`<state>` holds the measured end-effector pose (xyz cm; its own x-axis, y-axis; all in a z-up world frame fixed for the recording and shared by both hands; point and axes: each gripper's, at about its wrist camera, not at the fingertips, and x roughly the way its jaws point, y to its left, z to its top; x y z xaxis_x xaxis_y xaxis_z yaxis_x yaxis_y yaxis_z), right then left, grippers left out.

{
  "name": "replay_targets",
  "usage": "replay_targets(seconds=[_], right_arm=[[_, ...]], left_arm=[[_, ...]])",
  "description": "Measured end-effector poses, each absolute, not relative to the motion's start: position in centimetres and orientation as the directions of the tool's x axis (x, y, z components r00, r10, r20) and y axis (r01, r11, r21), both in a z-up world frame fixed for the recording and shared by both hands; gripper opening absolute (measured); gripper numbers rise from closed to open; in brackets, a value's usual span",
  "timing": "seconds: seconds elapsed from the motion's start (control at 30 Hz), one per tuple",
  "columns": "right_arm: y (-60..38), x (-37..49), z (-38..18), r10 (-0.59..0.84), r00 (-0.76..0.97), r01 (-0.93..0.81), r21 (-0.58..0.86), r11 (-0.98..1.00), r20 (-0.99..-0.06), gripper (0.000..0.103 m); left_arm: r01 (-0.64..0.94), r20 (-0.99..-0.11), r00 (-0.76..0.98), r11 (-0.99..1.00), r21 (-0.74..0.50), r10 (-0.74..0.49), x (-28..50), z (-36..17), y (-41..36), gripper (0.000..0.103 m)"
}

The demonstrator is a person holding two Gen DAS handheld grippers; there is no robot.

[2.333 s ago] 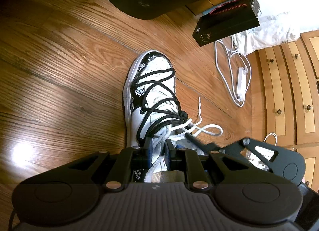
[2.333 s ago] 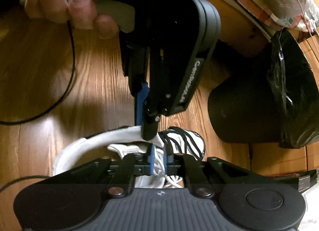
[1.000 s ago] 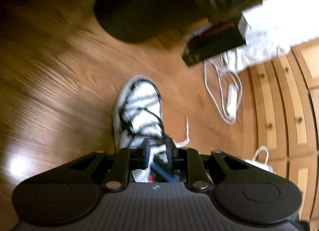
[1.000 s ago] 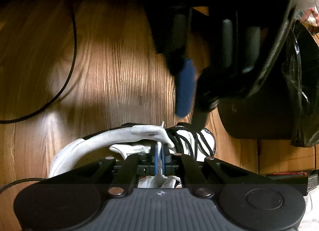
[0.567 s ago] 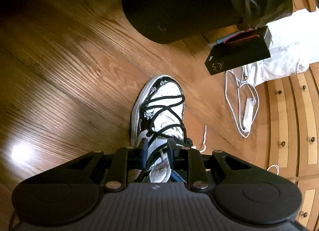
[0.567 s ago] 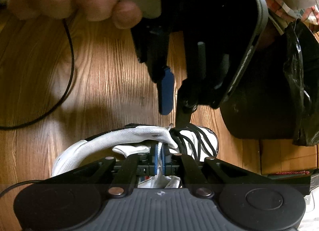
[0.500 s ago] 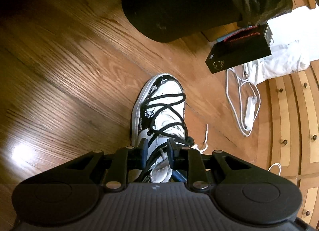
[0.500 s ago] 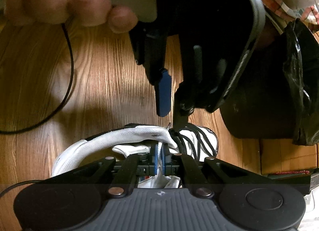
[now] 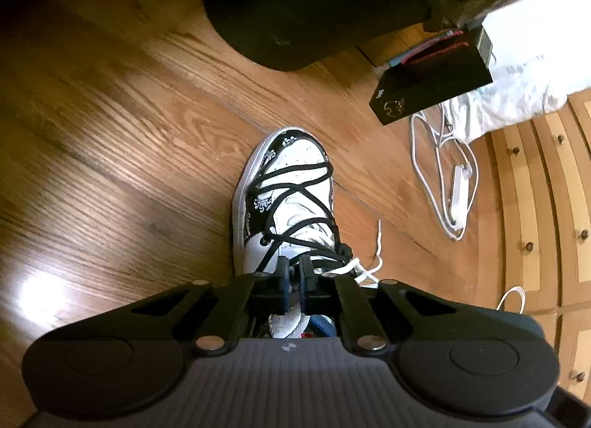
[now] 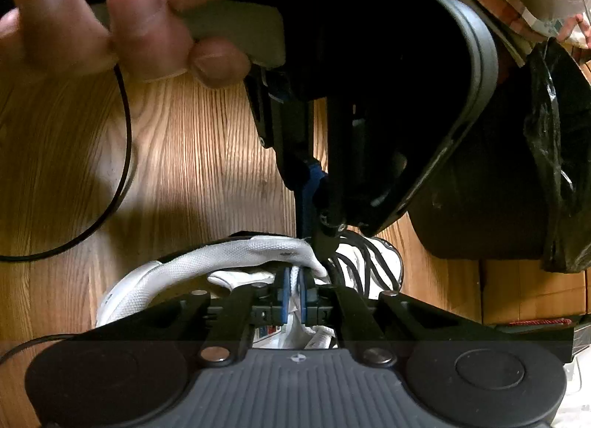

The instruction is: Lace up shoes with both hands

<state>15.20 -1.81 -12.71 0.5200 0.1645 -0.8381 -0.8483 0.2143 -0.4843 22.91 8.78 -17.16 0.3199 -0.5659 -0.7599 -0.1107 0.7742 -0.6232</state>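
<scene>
A white high-top shoe (image 9: 291, 184) with black trim and black laces (image 9: 295, 202) lies on the wood floor. A white lace (image 9: 364, 269) trails off its right side. My left gripper (image 9: 294, 272) sits over the shoe's collar with its jaws nearly shut on the laces there. In the right wrist view my right gripper (image 10: 294, 280) is shut on the white lace (image 10: 294, 278) at the shoe's collar (image 10: 236, 252). The left gripper (image 10: 319, 228) comes down from above, its tips at the black laces (image 10: 364, 261).
A black bin with a black bag (image 9: 306, 3) stands beyond the shoe's toe. A black box (image 9: 432, 91), a white cable with adapter (image 9: 458, 195) and wooden drawers (image 9: 535, 206) are to the right. A black cord (image 10: 125, 154) lies on the floor to the left.
My left gripper came down from above the shoe to the collar and narrowed its jaws around the laces. My right gripper stayed shut on the white lace.
</scene>
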Motion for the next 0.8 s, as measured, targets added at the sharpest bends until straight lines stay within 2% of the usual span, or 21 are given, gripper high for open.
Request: replay_targets(seconds=[0.07, 0.17, 0.4, 0.8], right_arm=[[-1.9, 15.1, -12.6, 0.161, 0.528, -0.844, -0.494, 0.208, -0.834, 0.007], [-2.0, 15.0, -12.2, 0.164, 0.539, -0.837, -0.504, 0.215, -0.826, 0.014], [-2.5, 14.7, -11.8, 0.165, 0.554, -0.827, -0.518, 0.218, -0.816, 0.016], [-2.8, 14.2, -11.2, 0.177, 0.552, -0.830, -0.516, 0.214, -0.815, 0.018]], left_arm=[[-0.105, -0.761, 0.329, 0.779, -0.618, -0.559, 22.9, -16.9, 8.7, 0.003], [-0.097, -0.763, 0.353, 0.790, -0.605, -0.541, 22.8, -16.3, 8.6, 0.003], [-0.095, -0.737, 0.423, 0.783, -0.614, -0.527, 23.5, -15.0, 9.5, 0.000], [-0.150, -0.762, 0.378, 0.777, -0.611, -0.526, 22.9, -16.4, 9.1, 0.001]])
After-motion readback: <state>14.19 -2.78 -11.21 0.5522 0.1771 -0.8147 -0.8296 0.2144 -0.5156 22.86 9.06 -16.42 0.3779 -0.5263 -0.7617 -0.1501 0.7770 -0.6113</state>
